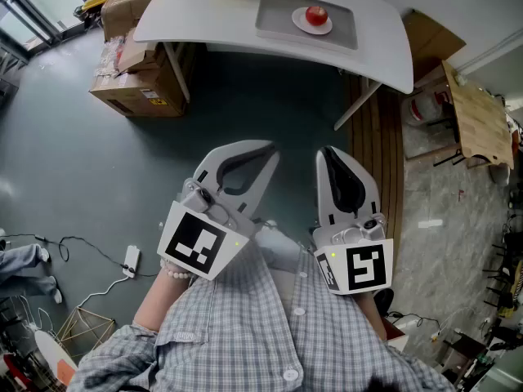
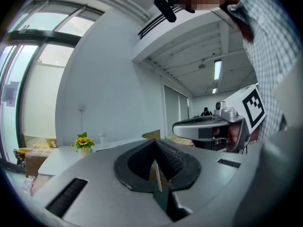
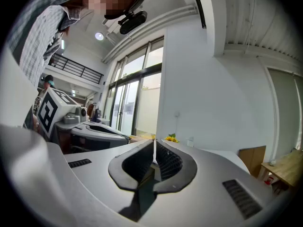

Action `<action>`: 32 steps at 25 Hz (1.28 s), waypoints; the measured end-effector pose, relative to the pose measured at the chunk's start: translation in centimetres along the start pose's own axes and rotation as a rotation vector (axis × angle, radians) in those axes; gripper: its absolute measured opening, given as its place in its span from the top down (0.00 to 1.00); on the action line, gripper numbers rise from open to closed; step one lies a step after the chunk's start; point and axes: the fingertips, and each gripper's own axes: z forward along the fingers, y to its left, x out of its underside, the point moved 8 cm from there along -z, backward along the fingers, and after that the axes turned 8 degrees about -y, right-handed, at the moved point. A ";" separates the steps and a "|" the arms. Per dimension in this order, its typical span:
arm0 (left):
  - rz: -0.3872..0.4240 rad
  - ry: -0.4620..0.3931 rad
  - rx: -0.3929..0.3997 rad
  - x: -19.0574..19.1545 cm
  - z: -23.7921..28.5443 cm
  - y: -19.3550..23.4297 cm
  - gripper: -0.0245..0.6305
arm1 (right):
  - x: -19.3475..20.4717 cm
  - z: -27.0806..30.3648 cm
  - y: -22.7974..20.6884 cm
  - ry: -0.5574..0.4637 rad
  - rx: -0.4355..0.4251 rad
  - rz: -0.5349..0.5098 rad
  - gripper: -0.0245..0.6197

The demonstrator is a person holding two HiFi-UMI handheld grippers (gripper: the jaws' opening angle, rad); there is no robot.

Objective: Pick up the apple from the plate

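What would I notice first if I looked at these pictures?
Probably the two big grey-white tools low in the head view: the left gripper and the right gripper, both shut and empty. Next, the red apple on its white plate, on a grey tray on the white table at the top.

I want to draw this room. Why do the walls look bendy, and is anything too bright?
Left gripper view: wide lens curves the window, which glares white; corners go dark. Right gripper view: same bending, bright windows. Head view: sharp, evenly lit, the apple clear, the table edge bowed.
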 end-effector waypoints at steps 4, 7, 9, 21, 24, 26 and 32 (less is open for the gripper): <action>-0.006 -0.001 -0.005 0.0 0.2 0.5 0.95 | 0.0 0.6 0.0 -0.002 -0.004 -0.002 0.91; -0.001 -0.002 -0.004 0.0 0.1 0.7 0.95 | 0.0 0.8 0.1 -0.003 -0.007 -0.004 0.91; 0.001 -0.001 -0.001 0.0 0.0 0.8 0.95 | 0.0 0.8 0.2 -0.001 -0.007 -0.005 0.91; 0.000 -0.009 0.001 0.1 -1.3 1.5 0.95 | 0.0 1.3 1.8 0.002 -0.008 -0.008 0.91; -0.003 -0.010 -0.004 0.1 -2.0 1.7 0.95 | -0.1 1.4 2.4 -0.006 -0.007 0.004 0.91; -0.001 -0.009 -0.005 0.2 -2.4 1.9 0.95 | -0.1 1.5 2.9 -0.006 -0.006 0.012 0.91; 0.000 -0.008 -0.007 0.5 -3.8 2.6 0.95 | 0.2 1.8 4.4 -0.002 0.001 0.006 0.91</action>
